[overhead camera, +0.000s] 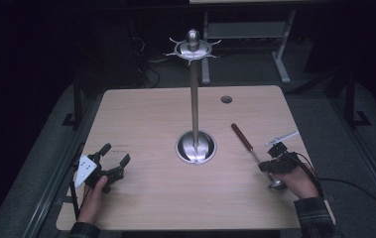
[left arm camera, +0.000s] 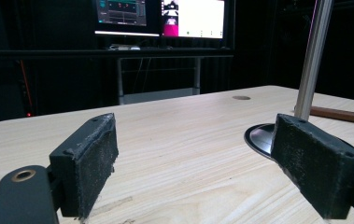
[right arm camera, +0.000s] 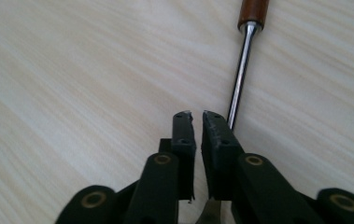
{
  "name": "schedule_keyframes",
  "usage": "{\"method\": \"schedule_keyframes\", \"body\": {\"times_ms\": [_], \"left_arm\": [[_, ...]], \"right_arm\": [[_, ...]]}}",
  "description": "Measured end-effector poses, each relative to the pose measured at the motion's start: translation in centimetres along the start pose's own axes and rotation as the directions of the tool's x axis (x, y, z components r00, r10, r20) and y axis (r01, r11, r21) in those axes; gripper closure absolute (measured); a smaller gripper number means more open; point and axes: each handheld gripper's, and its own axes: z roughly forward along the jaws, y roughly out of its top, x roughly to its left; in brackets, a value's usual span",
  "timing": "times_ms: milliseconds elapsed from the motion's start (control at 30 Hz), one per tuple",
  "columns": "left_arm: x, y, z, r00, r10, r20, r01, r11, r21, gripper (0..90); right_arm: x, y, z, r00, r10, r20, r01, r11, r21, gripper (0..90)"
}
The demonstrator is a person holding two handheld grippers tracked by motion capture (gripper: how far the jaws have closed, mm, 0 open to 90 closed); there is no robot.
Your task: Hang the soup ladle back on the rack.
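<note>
A utensil with a brown wooden handle [overhead camera: 241,136] and a thin steel shaft [right arm camera: 241,70] lies flat on the right side of the wooden table [overhead camera: 146,119], its metal bowl end [overhead camera: 276,184] by the person's right hand. My right gripper [right arm camera: 197,116] hovers low over the shaft, jaws only a narrow gap apart with nothing between the pads; the shaft runs just beside the right jaw. My left gripper [overhead camera: 117,153] rests at the table's left, jaws wide open and empty [left arm camera: 195,126]. A tall steel stand [overhead camera: 194,99] rises from a round base [overhead camera: 196,147], with hooks at its top [overhead camera: 192,48].
A small round hole [overhead camera: 226,99] sits near the table's far right edge. Beyond the table are dark floor, desk legs and lit monitors [left arm camera: 193,18]. In the left gripper view the stand's pole [left arm camera: 312,60] and the wooden handle [left arm camera: 340,114] lie ahead to the right.
</note>
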Motion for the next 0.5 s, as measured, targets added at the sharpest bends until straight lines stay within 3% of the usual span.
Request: {"method": "schedule_keyframes", "body": {"times_ms": [167,500], "left_arm": [[0.0,0.0,0.0,1.0000,-0.001,0.001,0.001,1.0000,0.004,14.3],[-0.1,0.0,0.1,0.9999,-0.011,0.003,0.011,0.9999,-0.010,14.3]], "right_arm": [[-0.4,1.2,0.4,0.9993,0.032,0.021,-0.032,0.999,-0.003,68.0],[-0.8,4.7,1.3,0.9968,0.058,0.056,-0.060,0.998,0.035,59.9]]}}
